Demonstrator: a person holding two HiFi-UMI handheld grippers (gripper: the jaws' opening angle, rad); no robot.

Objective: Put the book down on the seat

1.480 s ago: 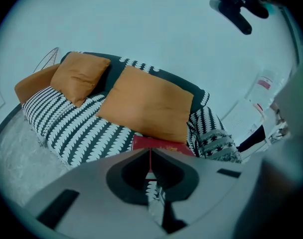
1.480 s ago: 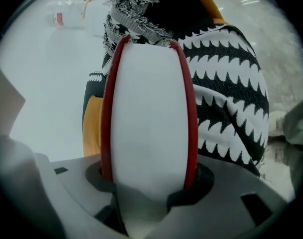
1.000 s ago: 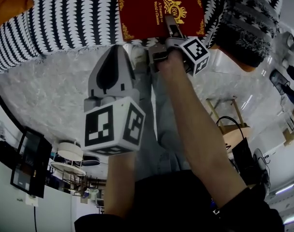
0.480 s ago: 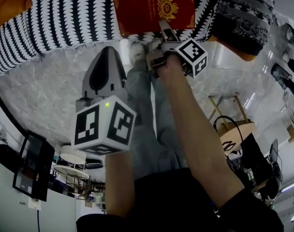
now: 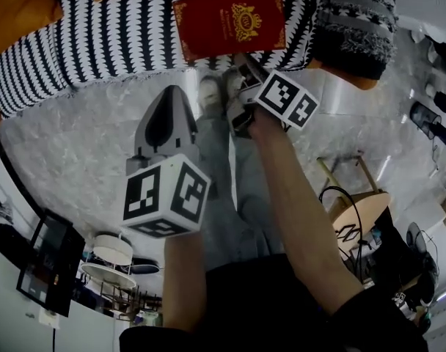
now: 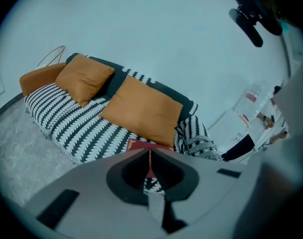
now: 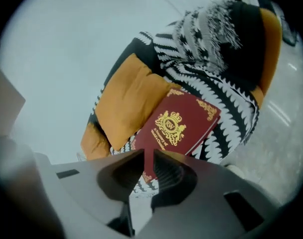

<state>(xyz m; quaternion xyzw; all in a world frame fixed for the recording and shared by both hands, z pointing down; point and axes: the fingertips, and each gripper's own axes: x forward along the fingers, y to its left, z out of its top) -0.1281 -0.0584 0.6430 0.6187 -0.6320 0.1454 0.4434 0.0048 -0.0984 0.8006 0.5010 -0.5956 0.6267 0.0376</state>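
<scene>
The dark red hardback book with a gold crest (image 5: pixel 230 24) lies flat on the black-and-white patterned sofa seat (image 5: pixel 120 42), in front of the orange cushion (image 7: pixel 124 96) and clear of both grippers. The right gripper (image 7: pixel 145 156) has just been closing its jaws to a thin slit with nothing between them, and the left gripper (image 6: pixel 149 153) is closed and empty. The placing looks done, so the right gripper should draw straight back without brushing the cover, as the book's near edge seems close to the seat front.

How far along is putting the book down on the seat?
Done: the dark red hardcover book with a gold crest lies flat on the black-and-white patterned sofa seat. In hand: nothing; the right gripper is clear of it, its jaws have just been closing, empty. Remaining: only backing away.
</scene>
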